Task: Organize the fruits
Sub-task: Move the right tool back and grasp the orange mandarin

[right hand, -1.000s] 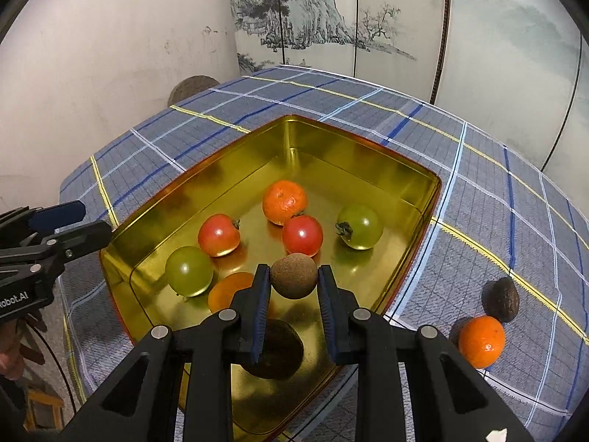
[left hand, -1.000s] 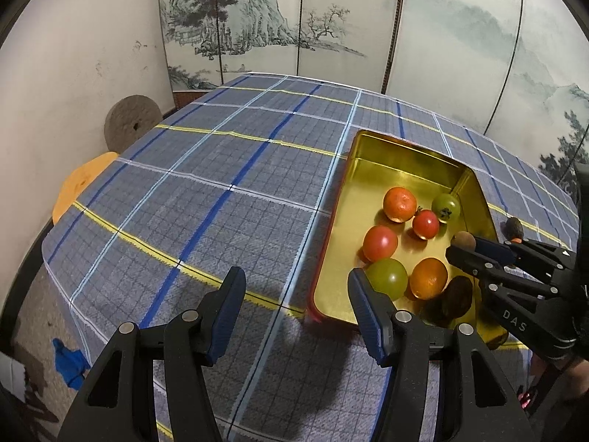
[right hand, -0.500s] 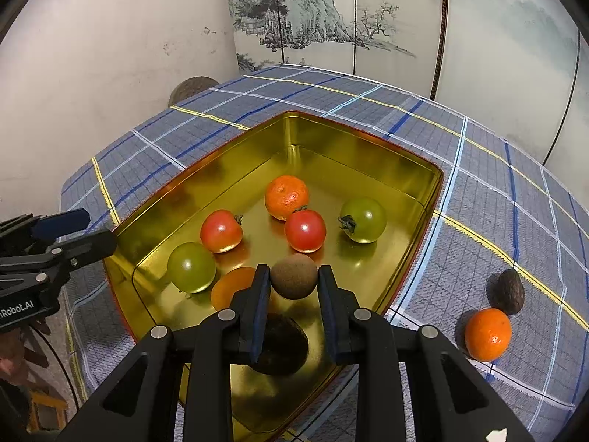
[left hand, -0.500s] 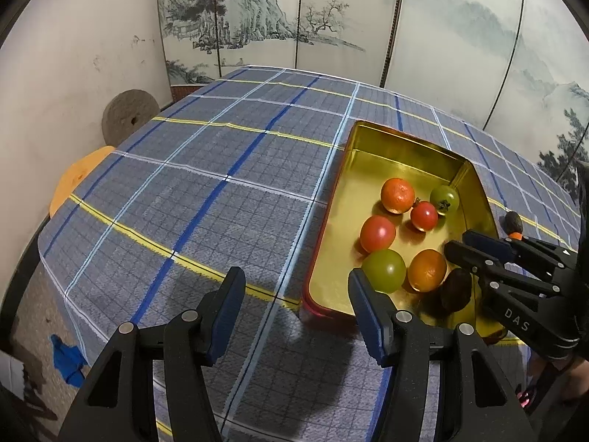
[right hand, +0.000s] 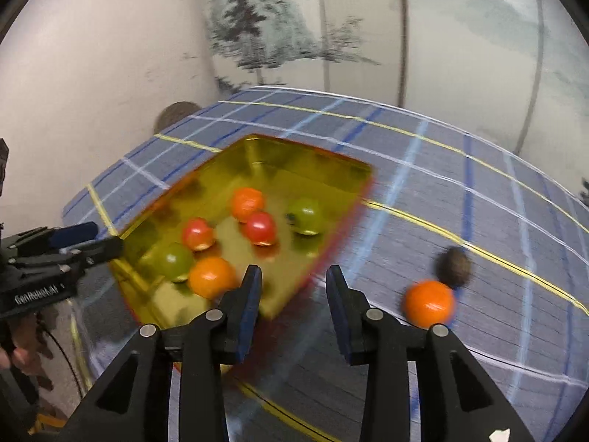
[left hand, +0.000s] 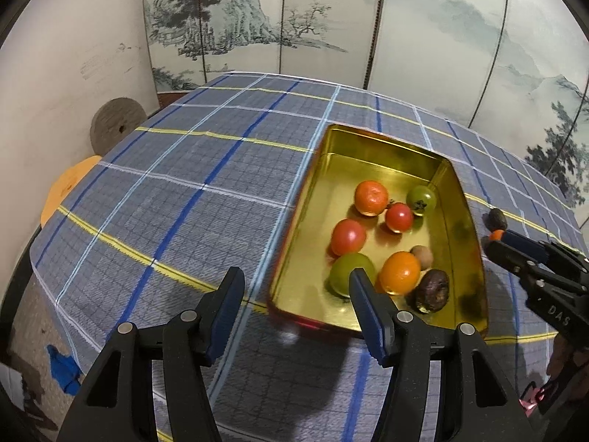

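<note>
Fig.: two-tong fruit sort, mid-task. My right tongs [right hand: 294, 296] are standing apart w/ nothing between them; jaws have just been opening, and the small brown fruit [left hand: 422, 256] they let go is lying in the gold tray [left hand: 371, 138], beside an orange [left hand: 399, 272] and a dark wrinkled fruit [left hand: 432, 290]. My left tongs [left hand: 296, 309] are also apart, empty, hanging over the checked cloth [left hand: 176, 191] near the tray's front corner.

Still outside the tray: an orange fruit [right hand: 429, 303] and a dark round fruit [right hand: 453, 267] just behind it, both on the cloth to the right of the tray.

Risks, as I'm judging them: both loose fruits are round, so a jaw nudging one off-centre could roll it along the cloth, poss. toward the table edge. The two are nearly touching, so closing on the orange may knock the dark one. The right view is blurring, so aim is less sure.

Pose: both tongs are pointing steeply down; right one is tipping toward the loose pair, left one is idling.
</note>
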